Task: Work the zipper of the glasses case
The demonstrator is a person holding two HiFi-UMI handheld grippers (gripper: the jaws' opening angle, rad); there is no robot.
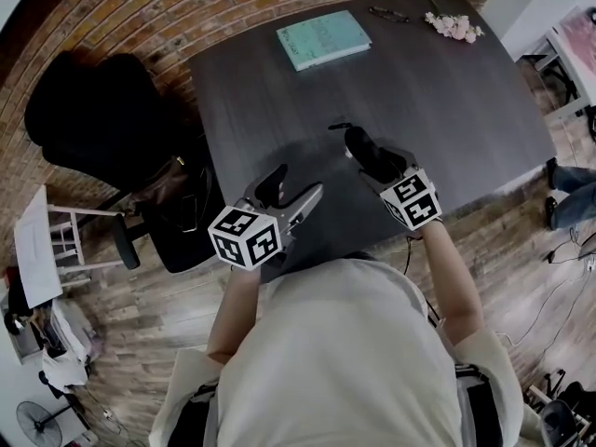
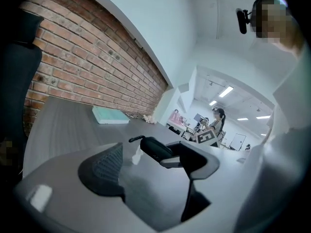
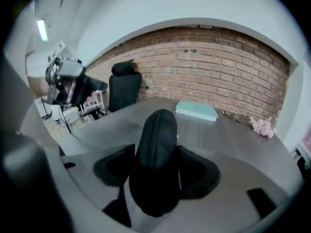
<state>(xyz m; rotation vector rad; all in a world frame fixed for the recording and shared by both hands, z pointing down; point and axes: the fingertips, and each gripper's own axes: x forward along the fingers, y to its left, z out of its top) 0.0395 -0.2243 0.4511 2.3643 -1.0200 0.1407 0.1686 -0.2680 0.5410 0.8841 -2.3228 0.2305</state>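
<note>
Lower centre, the glasses case (image 3: 158,130) is clamped in the right gripper (image 3: 155,169); its zipper pull (image 2: 136,139) should next be pinched by the left gripper (image 2: 148,169), jaws apart.

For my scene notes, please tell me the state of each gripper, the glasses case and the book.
left gripper: open, empty.
black zippered glasses case: gripped, zip seam looks closed.
right gripper: shut on the case.
teal rectangular book: closed, flat on the dark grey table.
</note>
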